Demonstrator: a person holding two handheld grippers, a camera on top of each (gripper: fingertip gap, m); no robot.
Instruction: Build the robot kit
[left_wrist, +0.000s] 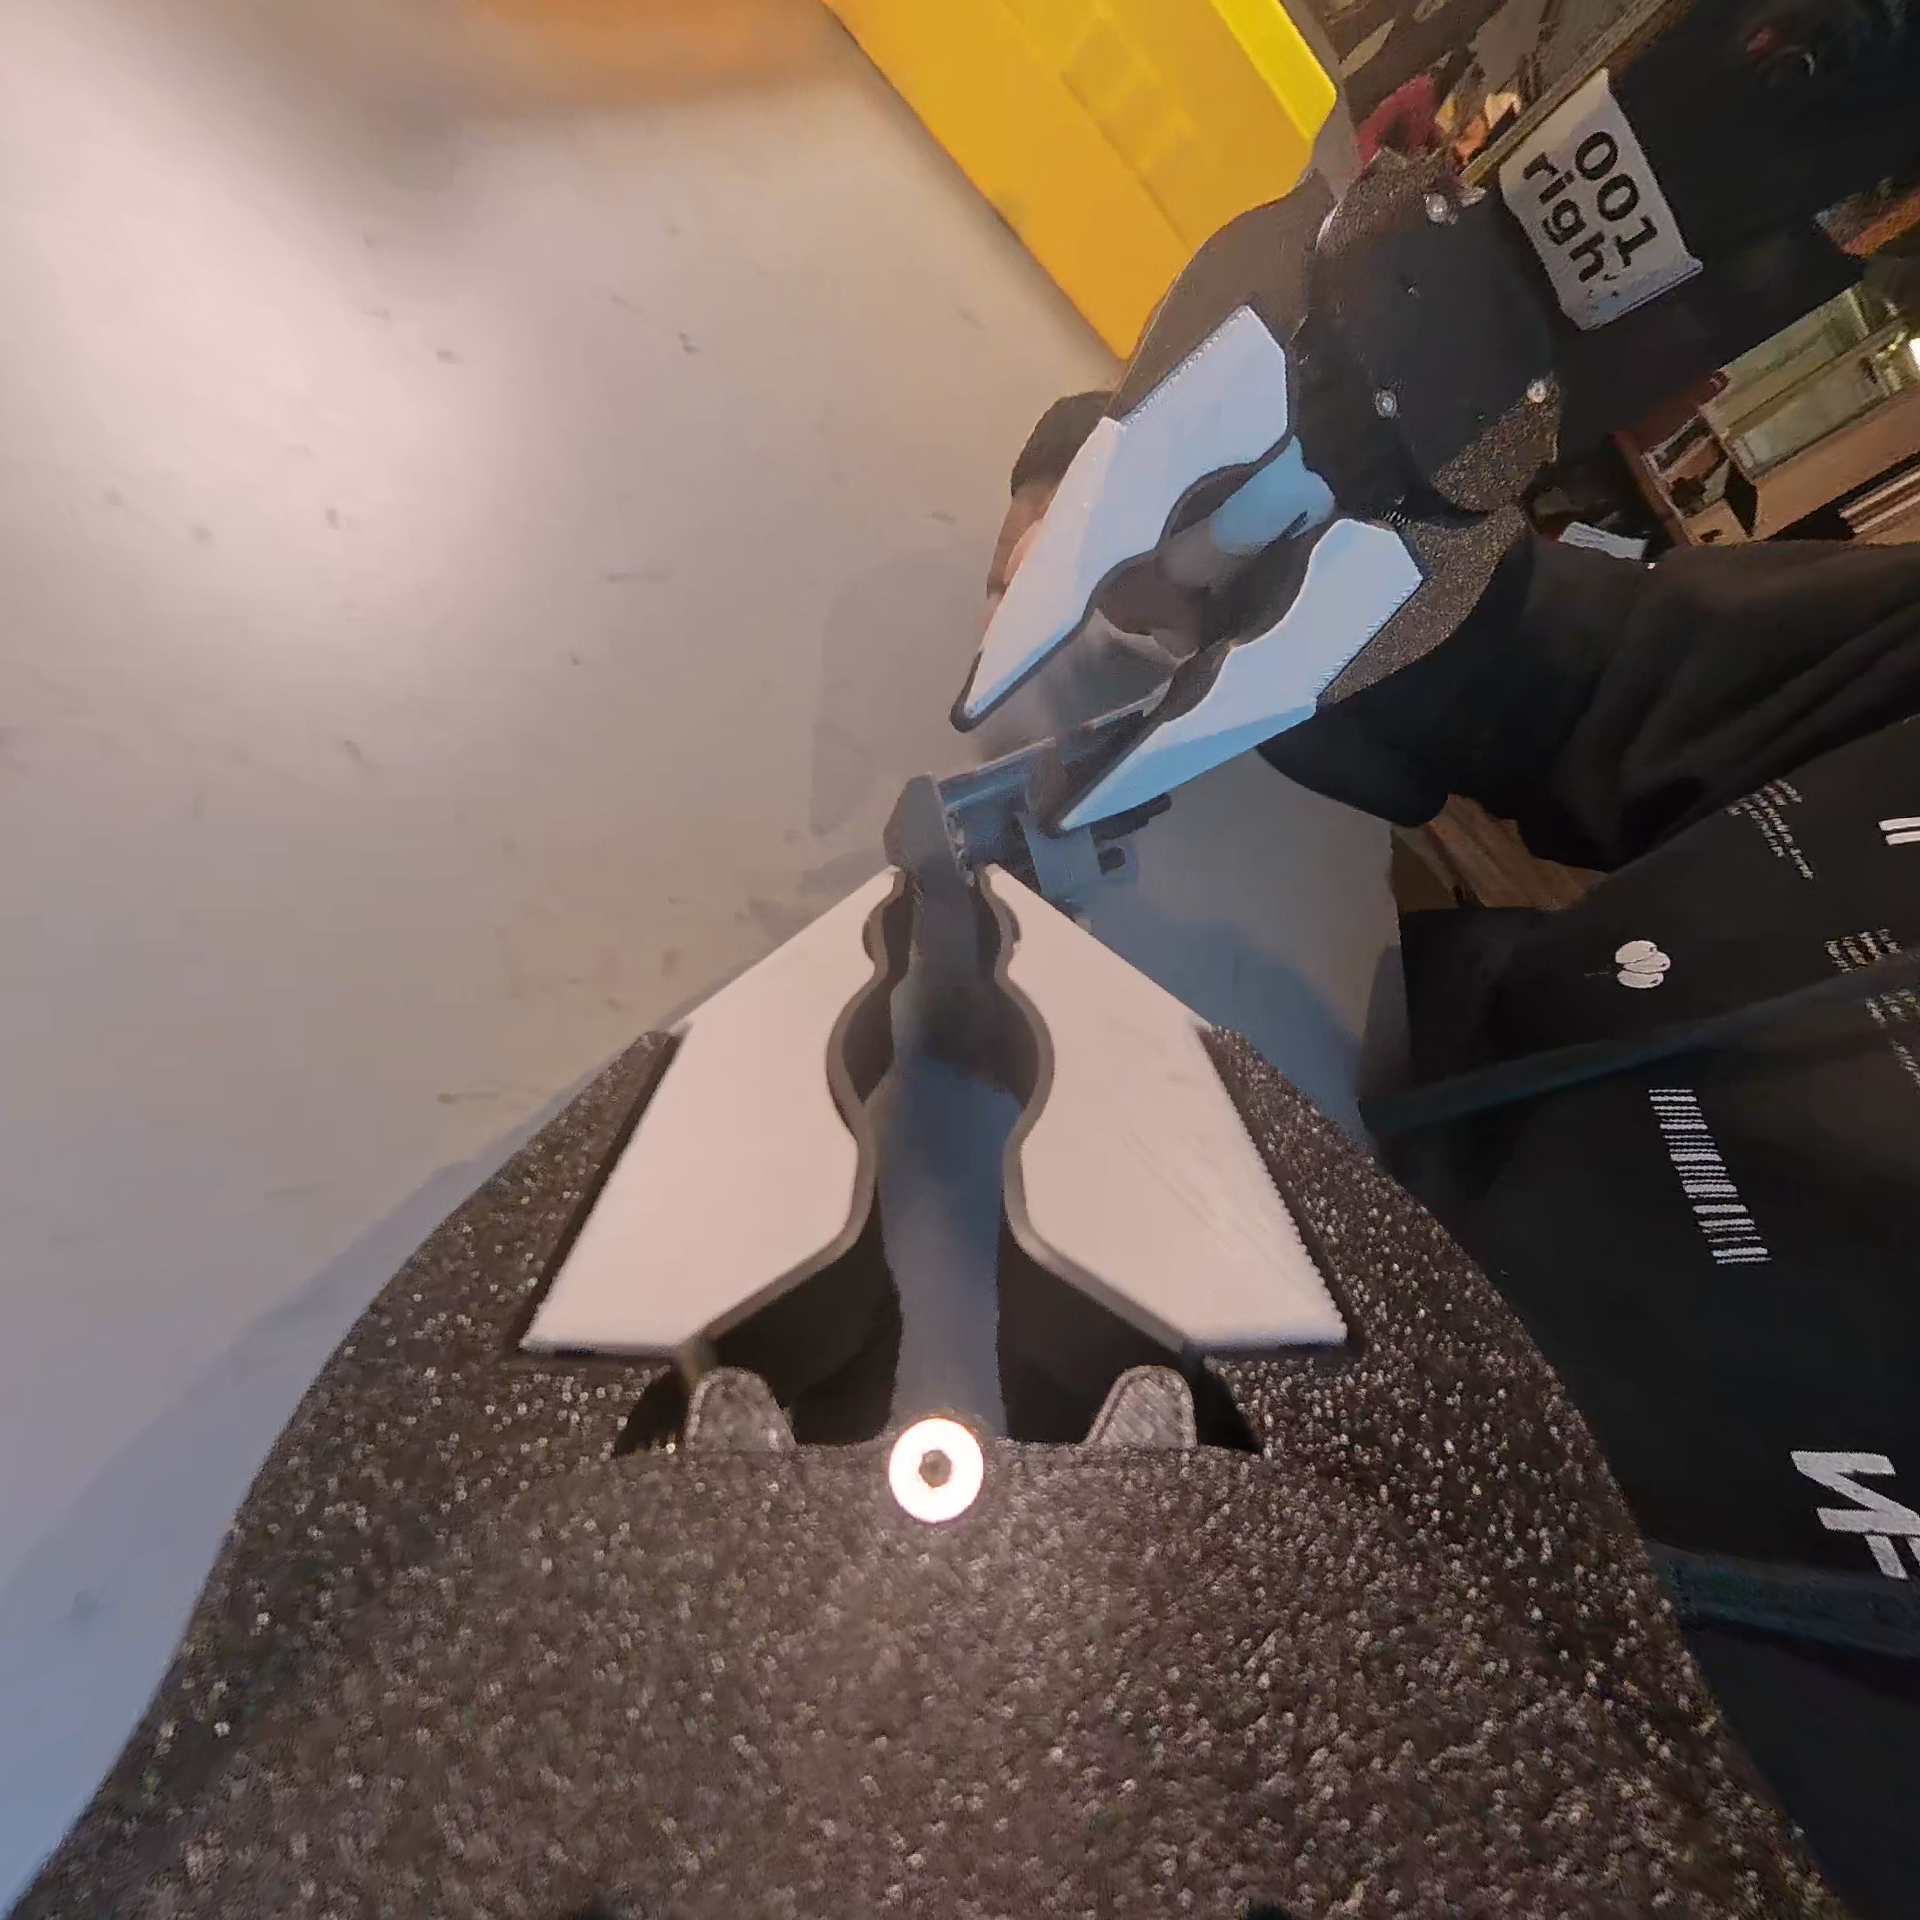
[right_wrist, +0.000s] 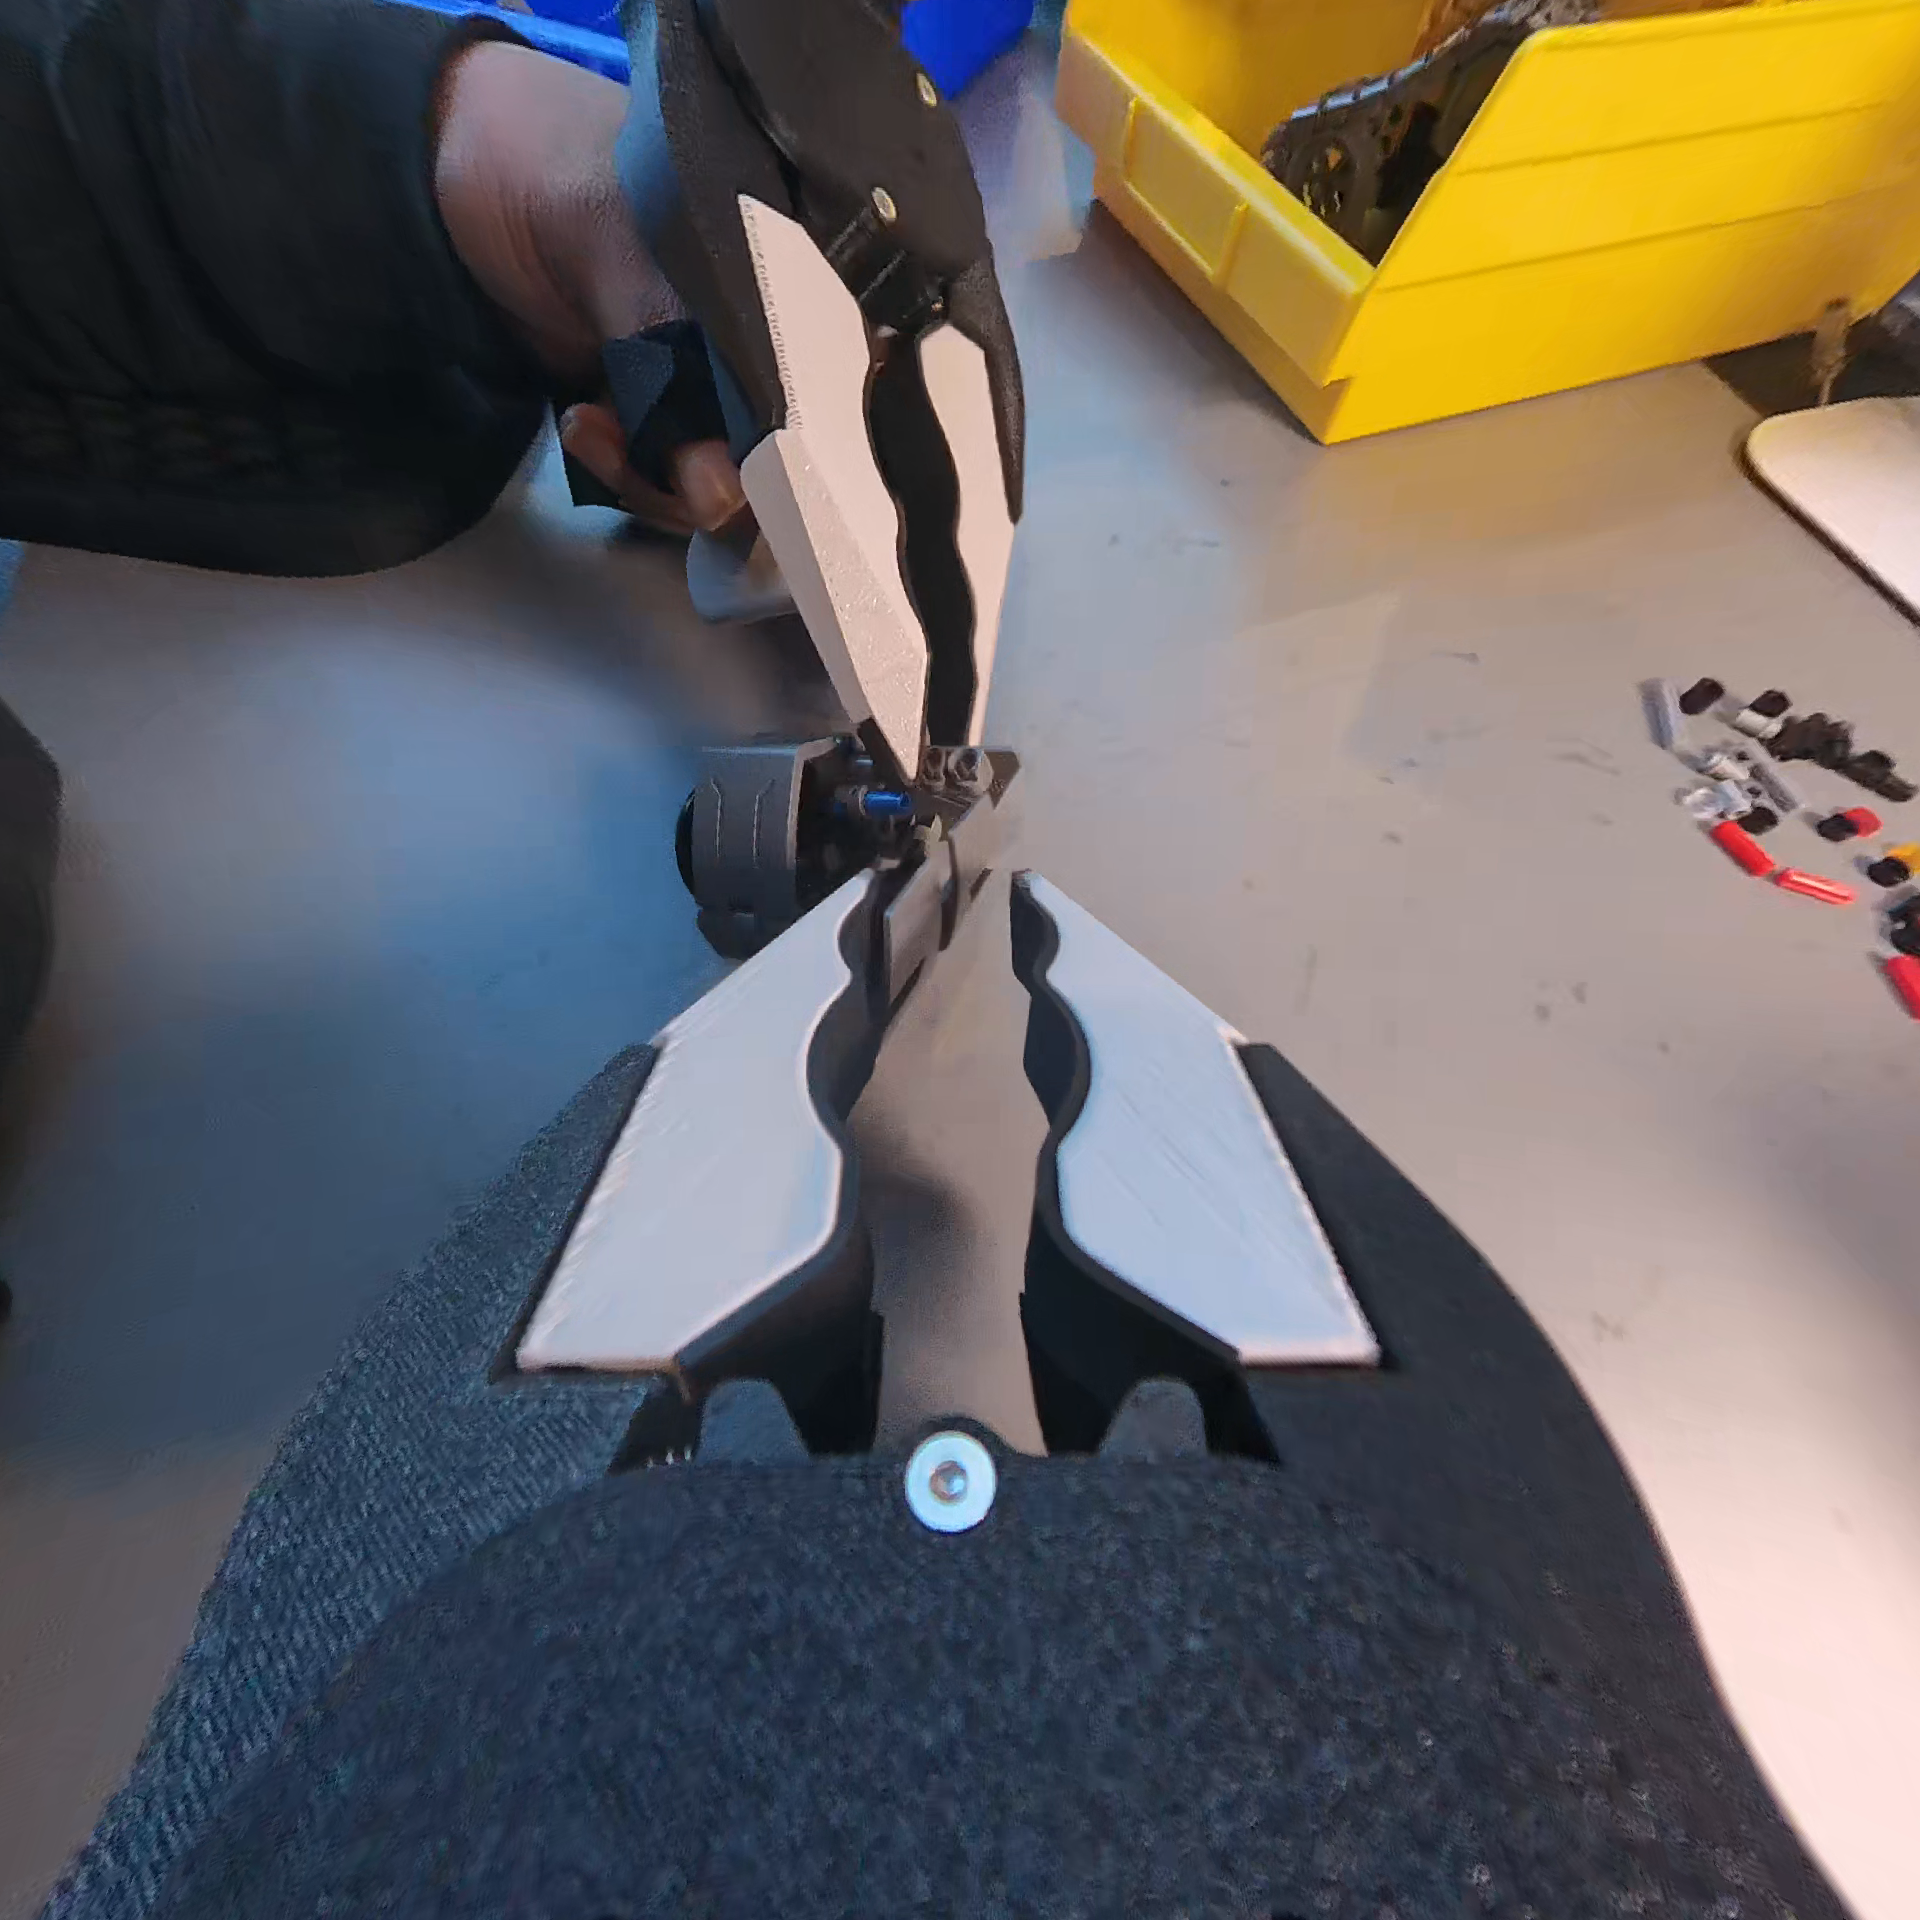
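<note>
A dark grey toy-brick assembly (right_wrist: 748, 831) with a rounded wheel-like part is held just above the grey table (right_wrist: 1299, 675). My left gripper (left_wrist: 940, 878) is shut on a dark grey piece at the assembly's end (left_wrist: 925, 821). In the right wrist view the left gripper (right_wrist: 940, 758) comes down from the top. My right gripper (right_wrist: 945, 878) is open, its fingers on either side of a flat grey beam (right_wrist: 914, 935) that sticks out of the assembly. The beam lies against the left finger, apart from the right one. In the left wrist view the right gripper (left_wrist: 1008, 771) shows at the upper right.
A yellow bin (right_wrist: 1351, 291) with black toothed parts (right_wrist: 1371, 135) stands at the back right; it also shows in the left wrist view (left_wrist: 1060, 156). Several small red, black and grey pieces (right_wrist: 1787, 790) lie at the right. A white board (right_wrist: 1849, 478) lies at the right edge. A person's hand (right_wrist: 540, 239) is behind the left gripper.
</note>
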